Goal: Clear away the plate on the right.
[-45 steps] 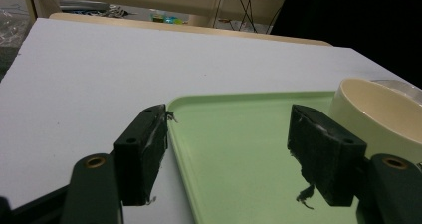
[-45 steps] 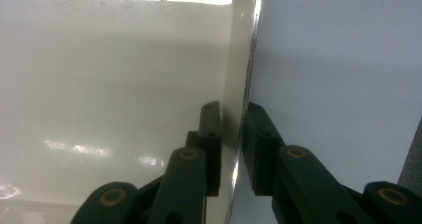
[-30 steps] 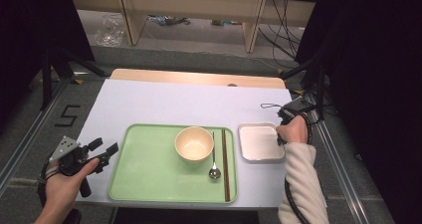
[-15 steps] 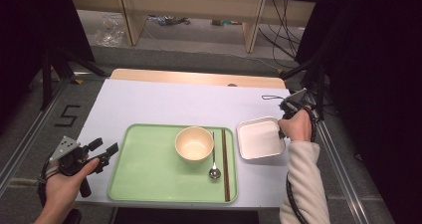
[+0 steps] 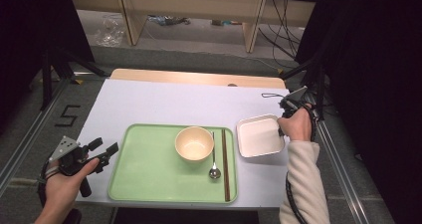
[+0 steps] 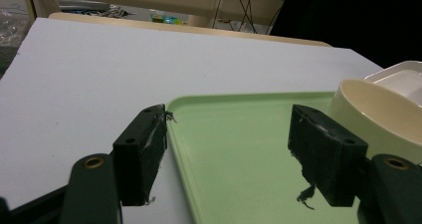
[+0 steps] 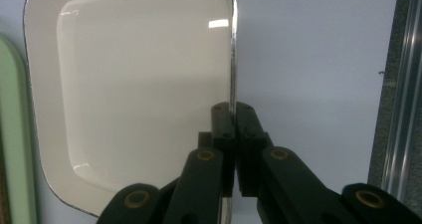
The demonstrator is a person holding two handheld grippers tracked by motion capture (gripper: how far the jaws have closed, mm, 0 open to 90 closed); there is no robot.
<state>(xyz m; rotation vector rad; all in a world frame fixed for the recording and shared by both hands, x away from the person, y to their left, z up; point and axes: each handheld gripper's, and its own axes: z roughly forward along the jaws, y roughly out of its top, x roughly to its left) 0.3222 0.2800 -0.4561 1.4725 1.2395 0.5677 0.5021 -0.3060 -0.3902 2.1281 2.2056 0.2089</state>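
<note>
Since the earlier frame the white square dish [image 5: 260, 137] has tipped: its right edge has lifted off the table and the right gripper [image 5: 282, 123] has risen with it, its jaws having just finished closing on that rim. The left gripper [image 5: 108, 151] has stayed where it was.

At the far left, the left gripper rests low by the near-left corner of the table [image 5: 164, 102], jaws spread wide with nothing between them; in the left gripper view they straddle the left rim of the green tray [image 6: 239, 149] without touching it. Bare white tabletop stretches behind and to the left of the tray, well clear to the far edge.

The green tray [image 5: 149, 169] lies flat near the front edge. On it stand a cream bowl [image 5: 194, 144], empty, then just to its right a spoon [image 5: 214, 164] and a pair of dark chopsticks [image 5: 225, 164] lying lengthwise along the tray's right side.

Just beside the tray's right rim is the white square dish, empty, its left edge down. In the right gripper view the right gripper [image 7: 233, 115] pinches the thin right rim of the dish [image 7: 139, 84], pads tight on both sides. A narrow strip of table remains between the dish and the right table edge.
</note>
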